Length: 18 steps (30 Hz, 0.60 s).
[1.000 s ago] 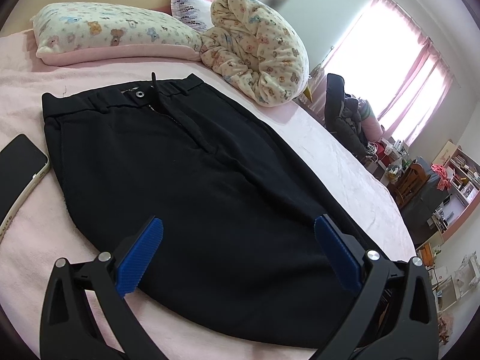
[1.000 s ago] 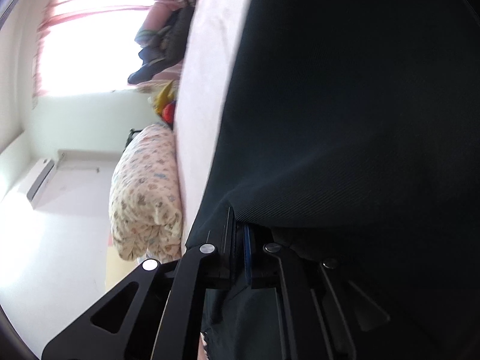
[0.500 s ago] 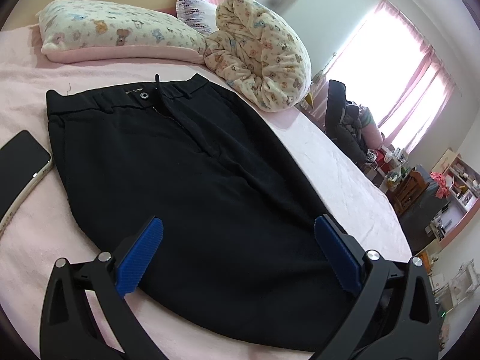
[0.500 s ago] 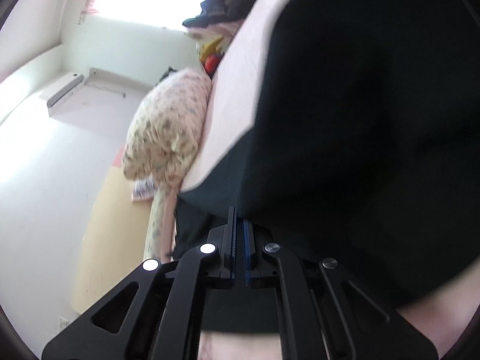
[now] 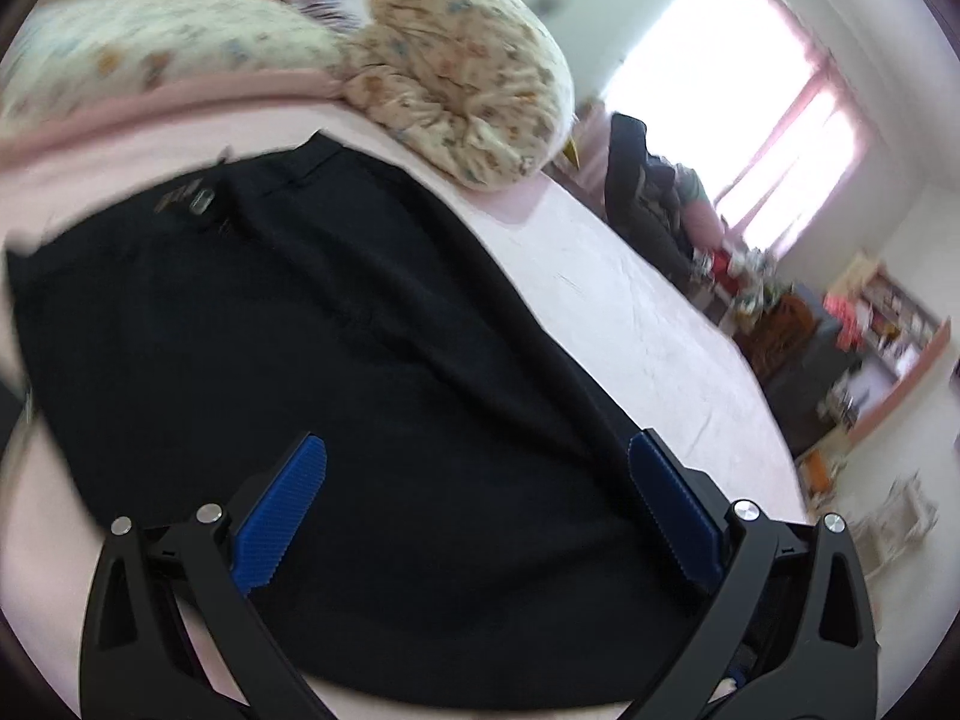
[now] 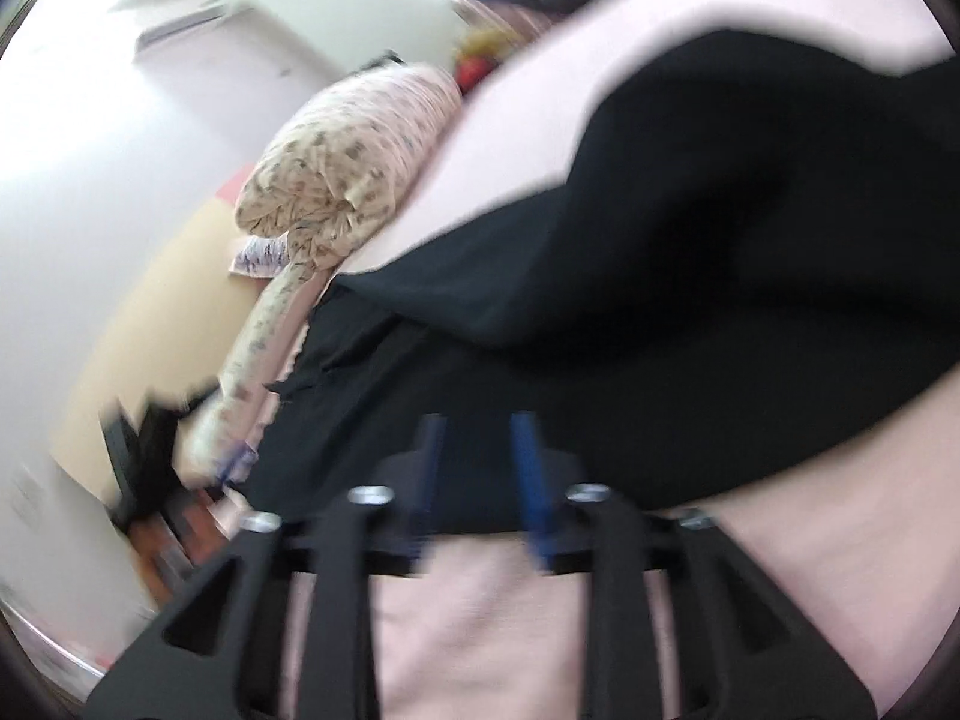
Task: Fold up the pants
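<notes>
Black pants (image 5: 336, 360) lie spread on the pink bed sheet (image 5: 648, 324), waistband and button toward the pillows. My left gripper (image 5: 477, 480) hovers over the lower part of the pants, open wide, its blue pads apart with nothing pinched. In the right wrist view the pants (image 6: 690, 252) lie with one part folded over another, blurred. My right gripper (image 6: 480, 462) is just above the cloth's near edge; its jaws are opening, a clear gap shows between the blue pads, and no cloth is pressed between them.
A patterned pillow (image 5: 150, 54) and a rolled patterned quilt (image 5: 462, 90) lie at the head of the bed. Beyond the bed's right edge are a dark chair piled with clothes (image 5: 648, 204), shelves (image 5: 888, 324) and a bright curtained window (image 5: 732, 120).
My right gripper has let go of the pants: its pads were pinched on cloth and now stand apart, and the view has rolled. The left gripper shifted slightly; the phone has gone out of view.
</notes>
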Motion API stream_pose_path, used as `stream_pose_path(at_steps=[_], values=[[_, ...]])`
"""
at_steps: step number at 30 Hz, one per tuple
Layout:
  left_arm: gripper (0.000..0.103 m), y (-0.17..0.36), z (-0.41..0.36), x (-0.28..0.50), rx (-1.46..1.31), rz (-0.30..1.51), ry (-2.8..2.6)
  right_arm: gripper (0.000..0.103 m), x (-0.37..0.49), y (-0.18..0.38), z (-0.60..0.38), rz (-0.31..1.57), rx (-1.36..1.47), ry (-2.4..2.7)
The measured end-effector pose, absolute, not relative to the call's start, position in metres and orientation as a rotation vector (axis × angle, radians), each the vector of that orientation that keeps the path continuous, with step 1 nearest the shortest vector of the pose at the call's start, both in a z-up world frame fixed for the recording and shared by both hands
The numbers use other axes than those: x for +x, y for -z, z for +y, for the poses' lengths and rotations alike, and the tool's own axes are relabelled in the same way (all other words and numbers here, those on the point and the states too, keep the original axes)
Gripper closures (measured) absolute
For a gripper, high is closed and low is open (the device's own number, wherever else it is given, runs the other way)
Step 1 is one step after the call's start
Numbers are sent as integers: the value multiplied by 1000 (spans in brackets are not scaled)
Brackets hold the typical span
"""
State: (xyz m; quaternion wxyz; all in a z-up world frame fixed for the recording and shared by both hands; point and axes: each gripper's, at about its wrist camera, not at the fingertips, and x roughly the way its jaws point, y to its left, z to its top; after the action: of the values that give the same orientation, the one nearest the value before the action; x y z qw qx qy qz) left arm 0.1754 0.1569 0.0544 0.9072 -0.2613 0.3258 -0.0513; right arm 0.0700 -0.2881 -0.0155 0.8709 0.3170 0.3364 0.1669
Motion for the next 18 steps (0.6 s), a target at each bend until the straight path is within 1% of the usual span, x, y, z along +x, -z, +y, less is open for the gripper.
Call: stream_pose_path(at_steps=[1,3,6,9,10,12,13,14,18], values=[[2,-60,158,189,-524,689,110,52,63,14,-293,642,635,-348],[2,-69,163,221,-539,731,135,52,63,13,-299,589,662,-373],[2,-68,175,290,-720,847,165,52,62,20,-310,591,691,-357],[3,-57,187,338,-878,904,88,52,72,29,-311,620,722,-355],[4,-54,188,352,-876,922,79,52,73,30,-311,619,724,-355],[15,-45,187,380,-855,956,75,48,80,28,-303,619,716,-357],[16,-41,186,390,-851,968,74,44,89,27,-294,623,710,-362],[16,-36,186,399,-854,973,73,43,92,27,-291,627,704,-367],[16,-16,189,429,-887,940,41,43,100,27,-283,630,692,-376]])
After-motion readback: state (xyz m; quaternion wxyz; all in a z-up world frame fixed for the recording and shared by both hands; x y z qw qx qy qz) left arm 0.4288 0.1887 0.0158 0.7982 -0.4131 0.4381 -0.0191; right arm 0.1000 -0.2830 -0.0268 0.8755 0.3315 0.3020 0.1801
